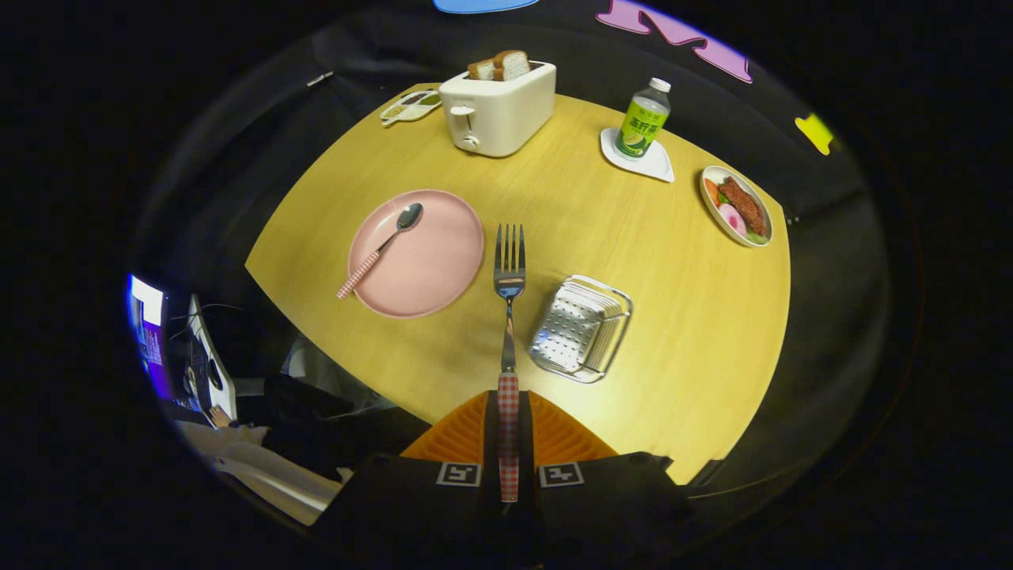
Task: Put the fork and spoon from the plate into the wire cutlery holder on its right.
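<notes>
Jaws of your gripper [508, 443] clamp the checked-handled steel fork [509, 269]; ahead-left, matching spoon [385, 245] on round pink plate [443, 277]; ahead-right, wire cutlery holder [582, 328].

1. The gripper [508, 443] has its jaws closed on the checked handle of the fork [509, 317], whose tines reach out ahead over a bare strip of counter [673, 317] between the pink plate [431, 269] and the wire cutlery holder [582, 328]
2. The holder sits just right of the fork, open-topped, with nothing above it
3. The spoon [384, 245] lies across the plate's left side, its handle overhanging the rim
4. Far side: the toaster [497, 107], a small tray [410, 107] and a bottle [643, 119] on a white coaster [657, 162] stand well apart from the holder
5. A food dish [736, 207] sits near the right edge; open counter lies between it and the holder
</notes>
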A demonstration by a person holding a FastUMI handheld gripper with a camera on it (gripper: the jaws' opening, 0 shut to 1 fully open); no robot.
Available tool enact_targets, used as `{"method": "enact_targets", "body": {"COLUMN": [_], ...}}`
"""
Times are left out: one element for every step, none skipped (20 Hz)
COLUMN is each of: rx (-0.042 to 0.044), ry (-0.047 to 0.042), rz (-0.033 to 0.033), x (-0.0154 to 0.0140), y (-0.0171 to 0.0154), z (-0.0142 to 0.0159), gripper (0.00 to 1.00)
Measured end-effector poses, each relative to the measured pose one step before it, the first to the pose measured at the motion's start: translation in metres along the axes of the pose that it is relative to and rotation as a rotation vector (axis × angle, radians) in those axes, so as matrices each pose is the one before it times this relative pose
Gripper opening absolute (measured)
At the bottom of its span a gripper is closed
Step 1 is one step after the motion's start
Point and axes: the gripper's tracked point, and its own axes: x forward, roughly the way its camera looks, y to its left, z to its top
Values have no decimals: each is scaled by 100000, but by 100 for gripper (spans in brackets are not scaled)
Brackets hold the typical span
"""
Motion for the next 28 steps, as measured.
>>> {"method": "enact_targets", "body": {"rx": [-2625, -2336, -1854, -1744, -1659, -1714, -1444, -1571, -1645, -1146, -824, 171, 714, 506, 172, -415, -413, -253, 290, 854, 944, 837, 1230, 1305, 984, 890, 700, 562], "ry": [3364, 3277, 2695, 3787, 4841, 4596, 3381, 3515, 4108, 4265, 5247, 5139, 4387, 2668, 2219, 1433, 737, 594, 1394, 1524, 432, -656, -2278, -2605, -3039, -3055, -3187, -3456], "rz": [-977, -577, 368, 1180, 1675, 1590, 904, 816, 1293, 1273, 1585, 2077, 1536, 697, 186, 327, -39, -88, 17, -251, 228, 179, 687, 1336, 1246, 1069, 818, 525], "x": [-101, -126, -7, 215, 217, 403, 355, 484, 446, 405, 482, 425, 486, 480, 229, 203, 24, 150, 226, 86, 47, -66, -199, -316, -575, -675, -464, -657], "y": [-1392, -1073, -721, -570, -382, -332, -413, -367, -264, -195, -197, -117, -98, -90, -169, 73, 37, 3, -3, -169, -95, -13, -55, 239, 246, 226, 36, 137], "z": [-357, -410, -246, -481, -533, -484, -151, 104, 0, -74, -68, 117, 235, 451, 643, 690, 673, 537, 282, 66, 299, 425, 621, 529, 450, 345, 147, 145], "gripper": [12, 12, 12, 12, 12, 12, 12, 12, 12, 12, 12, 12, 12, 12, 12, 12, 12, 12, 12, 13, 14, 15, 17, 23, 50, 62, 81, 86]}}
